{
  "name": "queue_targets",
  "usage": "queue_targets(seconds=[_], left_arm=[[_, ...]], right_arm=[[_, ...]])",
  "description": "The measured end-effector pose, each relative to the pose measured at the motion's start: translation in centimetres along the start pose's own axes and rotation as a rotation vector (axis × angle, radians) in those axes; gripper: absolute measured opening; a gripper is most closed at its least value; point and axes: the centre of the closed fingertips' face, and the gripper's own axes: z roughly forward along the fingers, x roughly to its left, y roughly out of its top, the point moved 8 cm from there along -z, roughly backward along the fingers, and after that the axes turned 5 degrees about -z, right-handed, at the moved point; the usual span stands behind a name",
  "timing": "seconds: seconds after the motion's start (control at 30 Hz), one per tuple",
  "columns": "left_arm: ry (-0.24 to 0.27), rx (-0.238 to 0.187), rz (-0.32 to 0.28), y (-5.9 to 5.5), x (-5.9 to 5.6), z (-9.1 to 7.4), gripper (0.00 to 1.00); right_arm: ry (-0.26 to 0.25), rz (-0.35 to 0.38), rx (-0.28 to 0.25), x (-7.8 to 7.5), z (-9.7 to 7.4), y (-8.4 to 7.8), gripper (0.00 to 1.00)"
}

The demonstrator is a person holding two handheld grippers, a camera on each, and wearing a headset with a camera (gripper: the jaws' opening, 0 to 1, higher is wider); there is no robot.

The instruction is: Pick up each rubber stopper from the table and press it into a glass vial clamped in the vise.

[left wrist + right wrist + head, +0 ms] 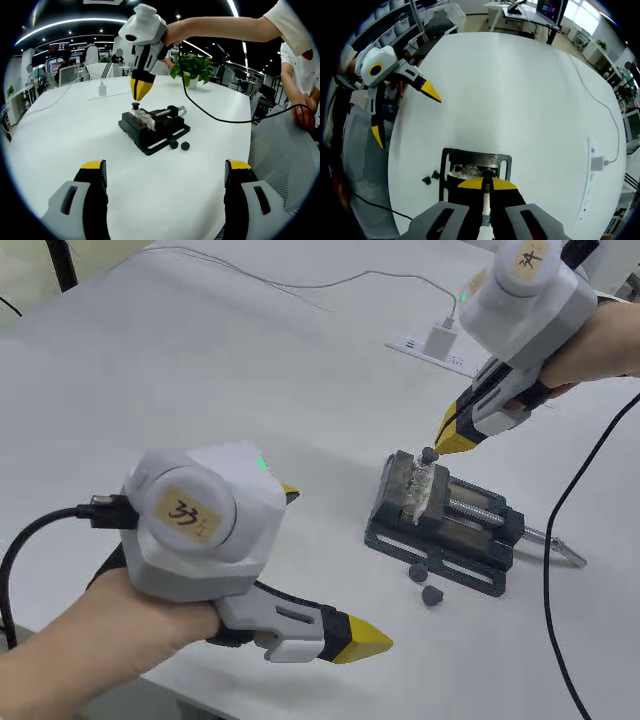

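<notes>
The right gripper point(453, 443) hangs over the vise point(440, 537), its yellow tips pressed together on nothing. A rubber stopper point(429, 454) sits just below them, on the mouth of a glass vial point(421, 481) clamped in the vise. Two more stoppers point(419, 571) lie on the table point(250, 370) just beside the vise's base. The left gripper point(166, 166) — jaws spread wide — is held well apart from the vise.

L hand-held gripper point(332, 566): white shell, yellow tips, black cable; tan sticker, prob. handwritten mark.
</notes>
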Motion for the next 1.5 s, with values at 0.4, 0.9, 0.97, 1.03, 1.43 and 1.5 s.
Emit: queue_targets(seconds=[0.4,0.9,0.97,1.03,1.43,1.5], left_arm=[[0.012,0.011,-0.014,-0.5,0.2,-0.2,0.97],[0.018,0.001,-0.035,-0.8,0.7,0.0,0.97],[0.019,-0.002,-0.038,-0.7,0.8,0.1,0.97],[0.021,-0.005,-0.04,-0.7,0.9,0.1,0.97],[0.011,-0.015,-0.043,-0.2,1.1,1.2,0.97],[0.008,-0.019,-0.045,-0.1,1.1,1.4,0.97]], right_arm=[[0.023,-0.006,0.003,-0.3,0.5,0.0,0.0],[0.048,-0.016,0.037,-0.3,1.0,0.3,0.0],[0.039,-0.04,0.048,-0.2,1.0,0.3,0.0],[0.033,-0.034,0.051,-0.2,1.0,0.4,0.0],[0.028,-0.045,0.09,0.0,1.2,0.6,0.0],[0.02,-0.04,0.092,0.1,1.2,0.6,0.0]])
